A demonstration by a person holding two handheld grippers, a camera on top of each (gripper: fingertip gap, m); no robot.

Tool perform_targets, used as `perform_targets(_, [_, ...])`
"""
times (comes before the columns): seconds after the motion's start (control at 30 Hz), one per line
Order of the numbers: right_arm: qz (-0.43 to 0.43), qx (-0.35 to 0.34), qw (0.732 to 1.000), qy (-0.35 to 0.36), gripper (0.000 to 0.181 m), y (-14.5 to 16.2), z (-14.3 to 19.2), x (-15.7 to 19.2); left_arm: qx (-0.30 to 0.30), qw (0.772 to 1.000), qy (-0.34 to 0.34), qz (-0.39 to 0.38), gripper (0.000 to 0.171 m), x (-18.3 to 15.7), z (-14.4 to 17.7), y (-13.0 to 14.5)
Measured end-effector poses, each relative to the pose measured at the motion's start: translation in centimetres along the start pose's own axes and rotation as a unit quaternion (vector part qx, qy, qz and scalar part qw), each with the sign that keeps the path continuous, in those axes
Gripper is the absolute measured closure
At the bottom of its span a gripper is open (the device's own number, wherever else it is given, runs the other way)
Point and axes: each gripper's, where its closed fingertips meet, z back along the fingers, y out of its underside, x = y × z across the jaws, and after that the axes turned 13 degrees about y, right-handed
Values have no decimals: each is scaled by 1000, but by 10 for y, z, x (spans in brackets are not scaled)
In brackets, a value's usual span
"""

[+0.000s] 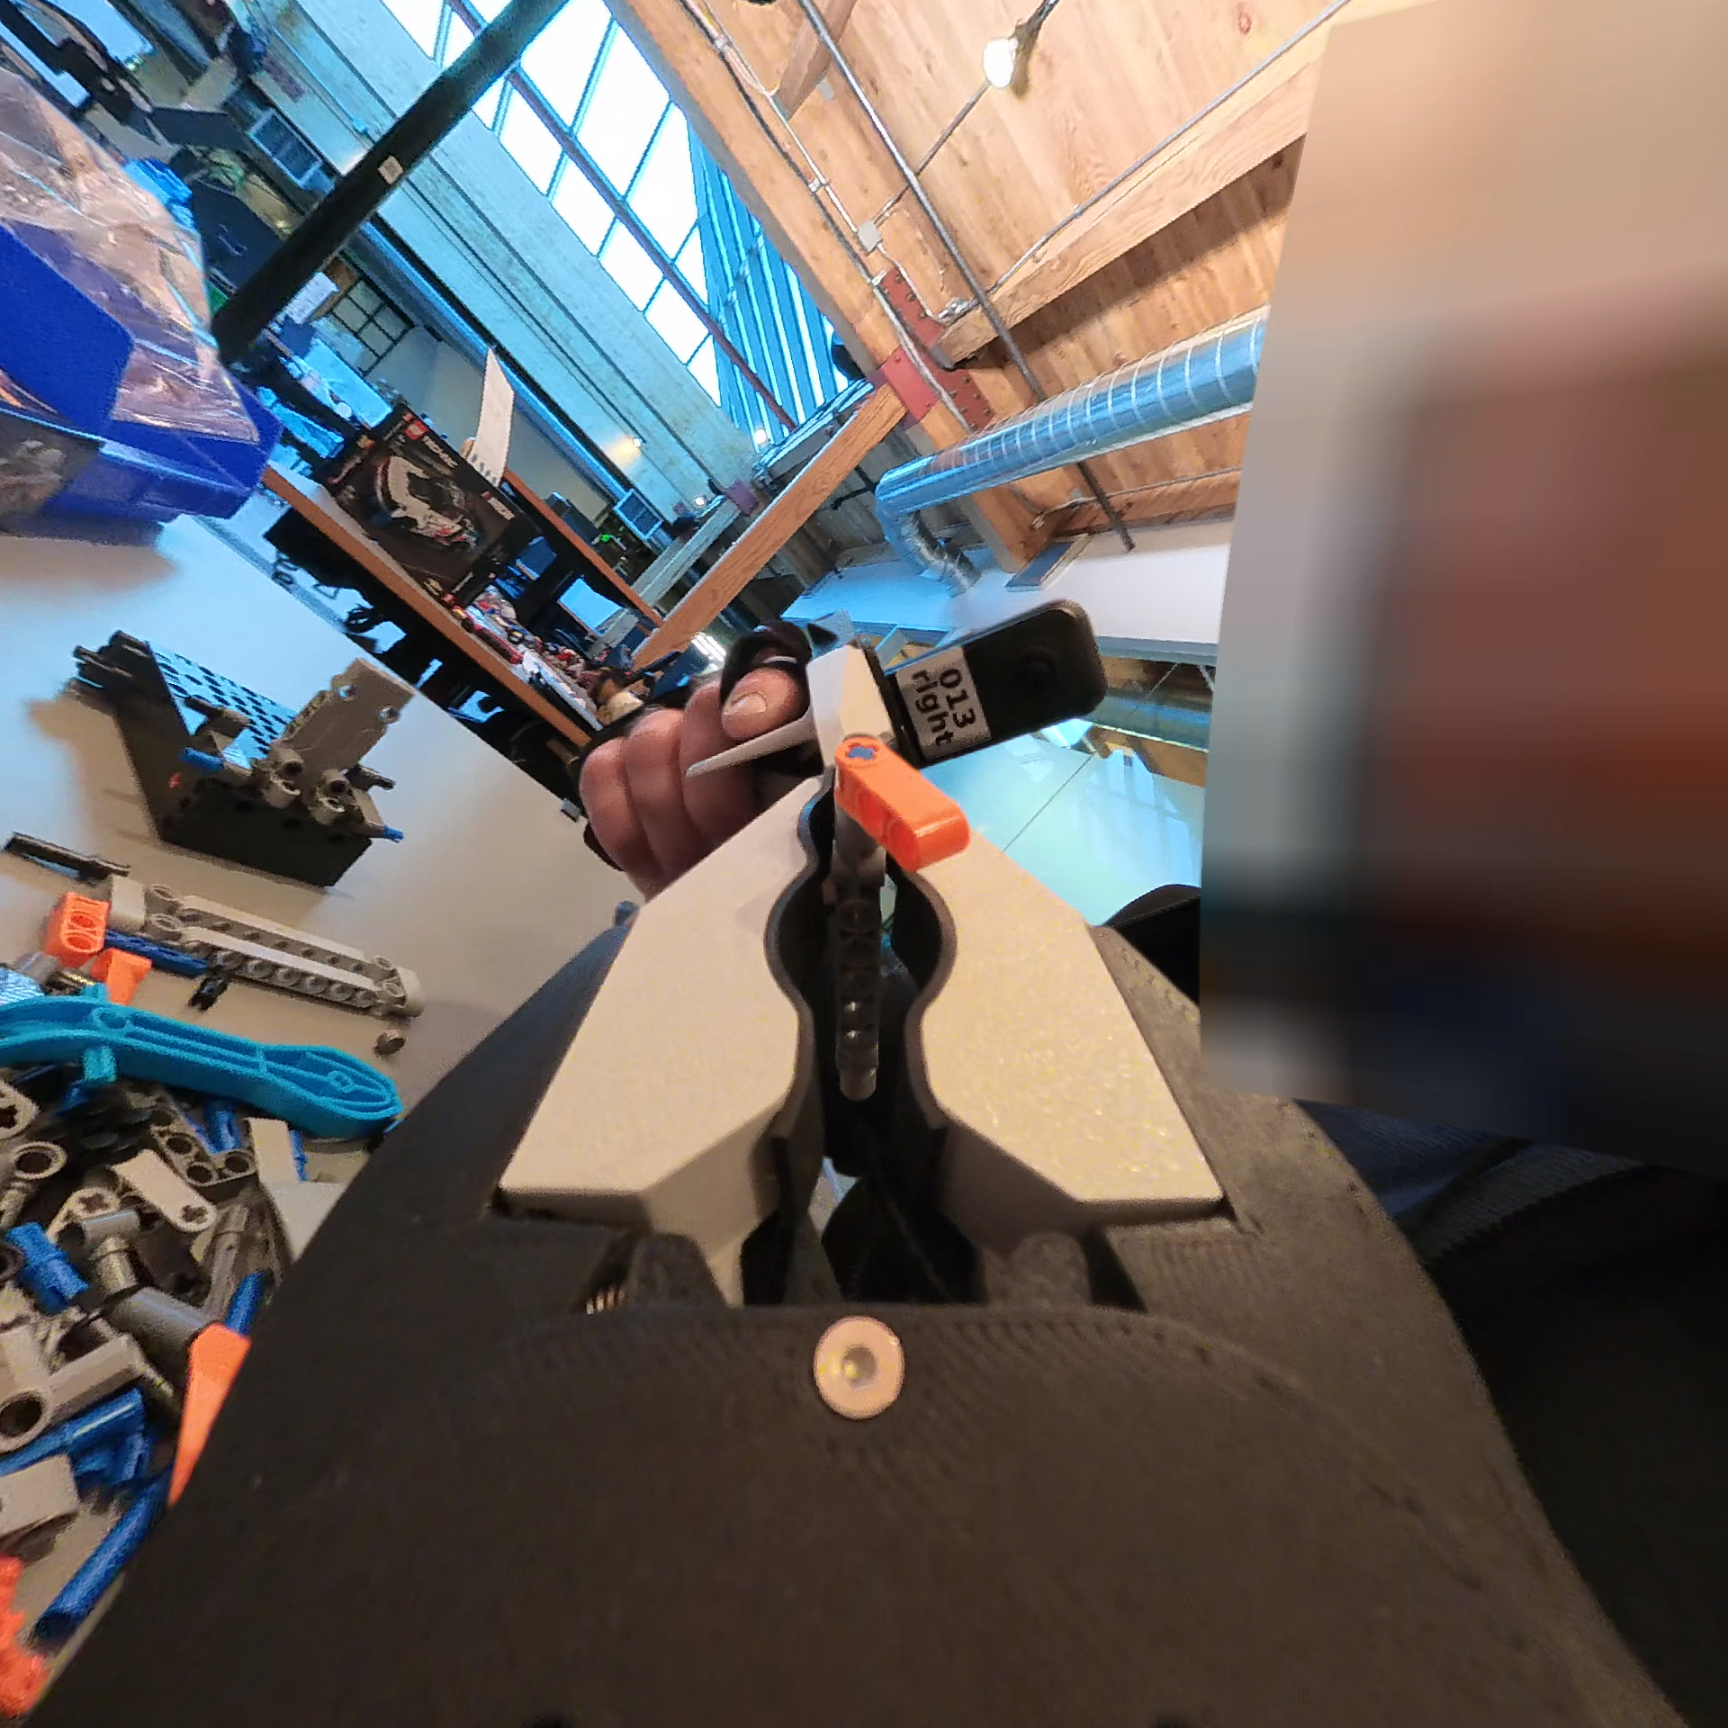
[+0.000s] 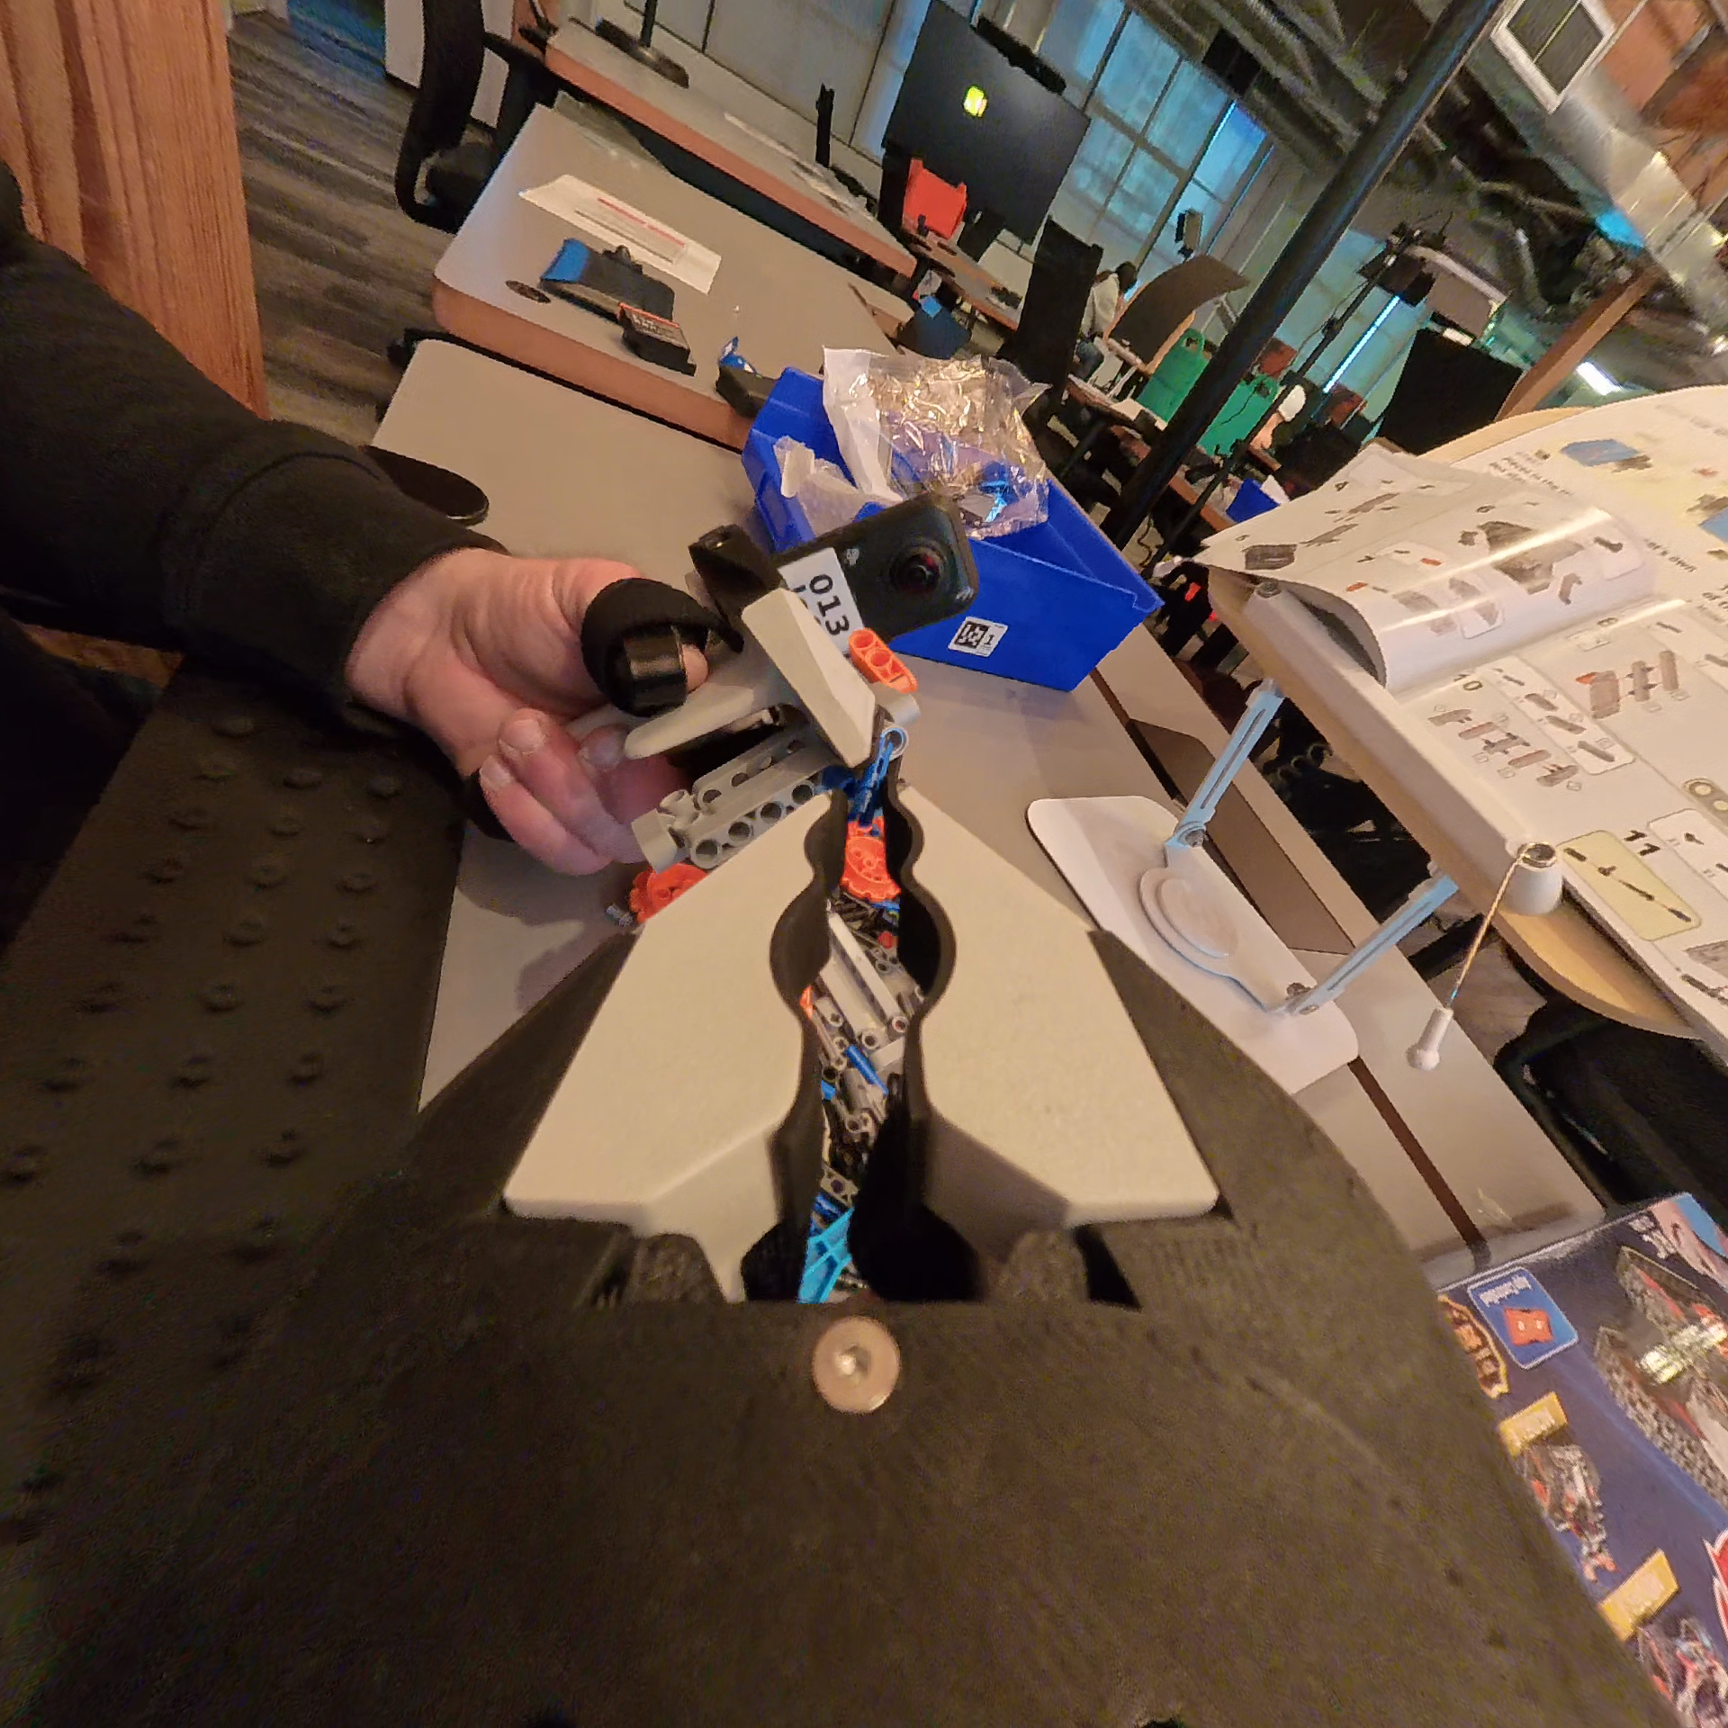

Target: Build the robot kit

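My left gripper is shut on a grey holed beam assembly held up in the air, with an orange connector at its tip. A blue pin sits in the orange connector. My right gripper is shut at that same spot, its tips on the blue pin. In the right wrist view the left gripper, held by a hand, carries the grey beam assembly and the orange connector. The right gripper also shows in the left wrist view.
A pile of grey, blue and orange parts, a teal curved piece and a dark part-built frame lie on the grey table. A blue bin, an open booklet on a stand and a printed box are nearby. Left and right tips are no more than a few centimetres apart.
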Motion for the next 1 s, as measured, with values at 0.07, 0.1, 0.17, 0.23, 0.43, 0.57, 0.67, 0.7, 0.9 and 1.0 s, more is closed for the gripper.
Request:
perform_targets(0.07, [8,-4,1000,4,176,-1,0,0,-4,1000,8,8,162,-1,0,0])
perform_targets(0.1, [16,-4,1000,8,177,-1,0,0,-5,1000,9,10,162,-1,0,-1])
perform_targets(0.17, [14,-14,1000,12,177,-5,0,0,-10,1000,21,18,163,-5,-1,-2])
perform_targets(0.23, [11,-14,1000,16,177,-6,0,0,-17,999,31,27,163,-6,-1,-3])
perform_targets(0.43, [-13,1,1000,6,179,-7,3,-4,-4,1000,23,20,165,-6,-2,-2])
perform_targets(0.57, [-6,21,999,-24,179,-5,13,-3,4,1000,7,9,165,-4,-1,-3])
perform_targets(0.67, [13,41,998,-44,179,0,17,5,-10,1000,-1,9,165,-2,3,-8])
perform_targets(0.7, [17,45,997,-53,179,1,17,9,-8,1000,-2,8,165,-1,2,-7])
perform_targets(0.9, [49,67,995,-56,179,8,13,14,2,1000,-14,7,165,2,1,-4])
perform_targets(1.0, [58,75,994,-56,179,10,12,15,5,1000,-17,9,165,4,1,-2])
